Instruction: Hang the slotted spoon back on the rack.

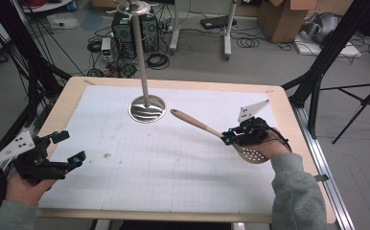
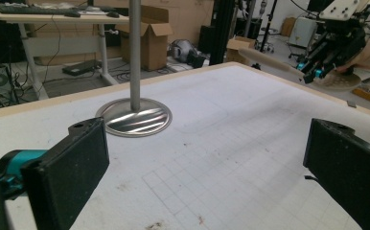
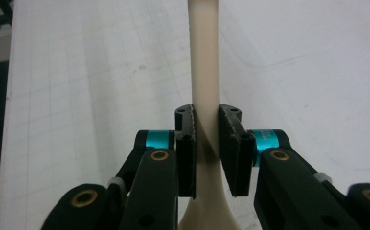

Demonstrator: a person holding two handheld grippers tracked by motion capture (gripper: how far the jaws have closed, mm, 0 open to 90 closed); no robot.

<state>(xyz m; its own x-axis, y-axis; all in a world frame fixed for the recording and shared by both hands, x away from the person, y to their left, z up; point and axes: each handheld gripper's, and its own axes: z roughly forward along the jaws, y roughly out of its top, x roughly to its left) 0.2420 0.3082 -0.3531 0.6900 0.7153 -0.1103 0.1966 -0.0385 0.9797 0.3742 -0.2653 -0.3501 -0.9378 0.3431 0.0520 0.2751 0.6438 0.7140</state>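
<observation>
Desk (image 1: 288,124): wood rim, top covered w/ white grid mat (image 1: 173,158). Both tongs work over the mat, well apart from each other.

Stand (image 1: 147,108): round metal base on the mat, thin upright pole rising from its centre. Sits ahead of and between the two tongs, nearer the spoon's handle tip than the L tongs. In the left gripper view the base (image 2: 134,117) lies ahead of the L jaws, slightly to their left.

Slotted spoon (image 1: 207,128): pale wood, held clear of the mat, tilted. Handle runs out in front of the R tongs toward the stand; perforated bowl sits behind the jaws, under the hand. In the right gripper view the handle (image 3: 204,72) passes straight up between the jaws.

R tongs (image 1: 231,136): narrow, both pads clamped on the spoon's neck just above the bowl.

L tongs (image 1: 70,148): jaws wide, nothing between them, low over the mat's near-left part.
</observation>
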